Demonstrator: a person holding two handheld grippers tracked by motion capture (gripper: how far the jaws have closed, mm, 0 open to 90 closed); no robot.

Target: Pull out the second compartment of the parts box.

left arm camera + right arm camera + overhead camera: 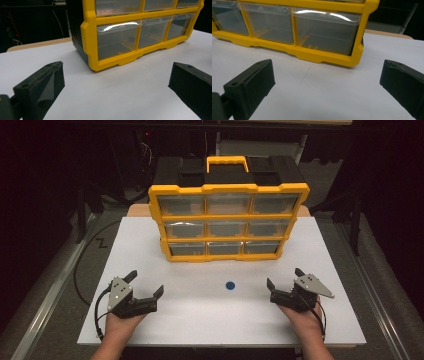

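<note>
Flanking a blue disc (230,285), left gripper (147,284), right gripper (284,277) (both wide apart, holding nothing), glossy yellow organizer (227,222)

Each black hand-held gripper (145,284) carries a grey plate.

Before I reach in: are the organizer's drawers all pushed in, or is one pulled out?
All pushed in, it seems: the drawer organizer's nine clear fronts sit flush with the yellow frame in the high view.
</note>
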